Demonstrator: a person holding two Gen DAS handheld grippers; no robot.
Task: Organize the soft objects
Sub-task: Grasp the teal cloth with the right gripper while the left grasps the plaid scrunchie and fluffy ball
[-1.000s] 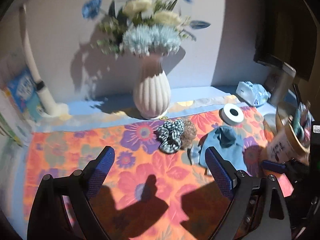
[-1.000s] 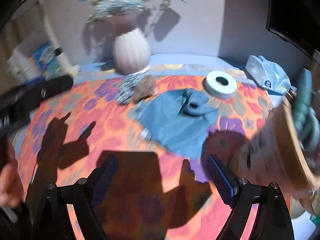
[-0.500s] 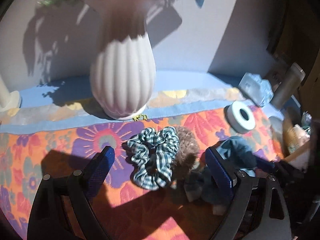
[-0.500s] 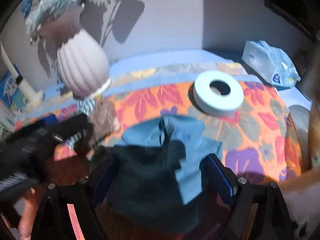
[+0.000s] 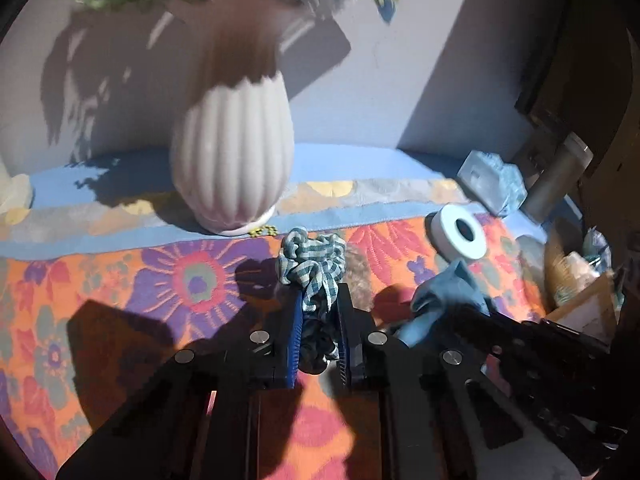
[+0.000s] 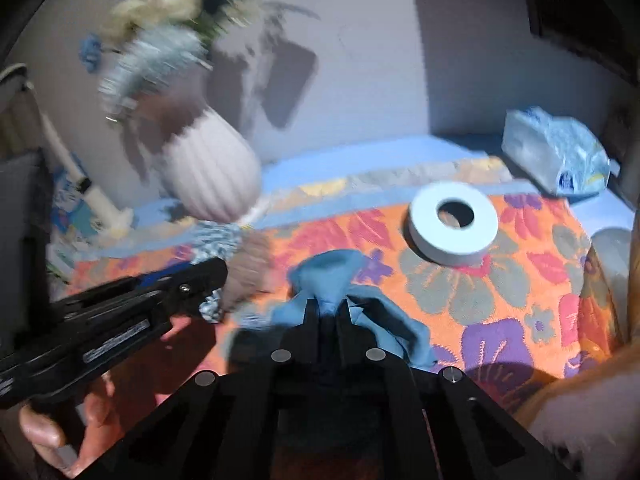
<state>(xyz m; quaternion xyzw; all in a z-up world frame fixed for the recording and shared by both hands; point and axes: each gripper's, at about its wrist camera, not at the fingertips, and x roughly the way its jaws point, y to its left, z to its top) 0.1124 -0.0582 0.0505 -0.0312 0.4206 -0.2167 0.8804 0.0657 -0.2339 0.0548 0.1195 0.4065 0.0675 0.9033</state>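
Both grippers have closed since half a second ago, when each stood wide open over its target. Left gripper is now pinched onto the checked scrunchie, whose ruffled loop bunches up just ahead of the blue pads while its tail hangs between them. Right gripper is clamped tight on the blue cloth, with a peak of fabric pushed up in front of the fingers and the rest spread to their right and left on the flowered mat.

A brown fuzzy scrunchie lies touching the checked one on the left gripper's right side; in the right wrist view it sits between the two grippers. The left gripper's body reaches in from the right gripper's left, close beside the cloth, so the two tools are crowded together with little room between them.

Ahead of the left gripper, the ribbed white vase stands near the mat's far edge, close beyond the scrunchie. A white tape roll lies ahead and to the right of the right gripper, well apart from the cloth, with bare mat between. Beyond it, a tissue pack rests on the blue counter by the wall. To the left gripper's left the mat is open. At the far right a basket holds small items.
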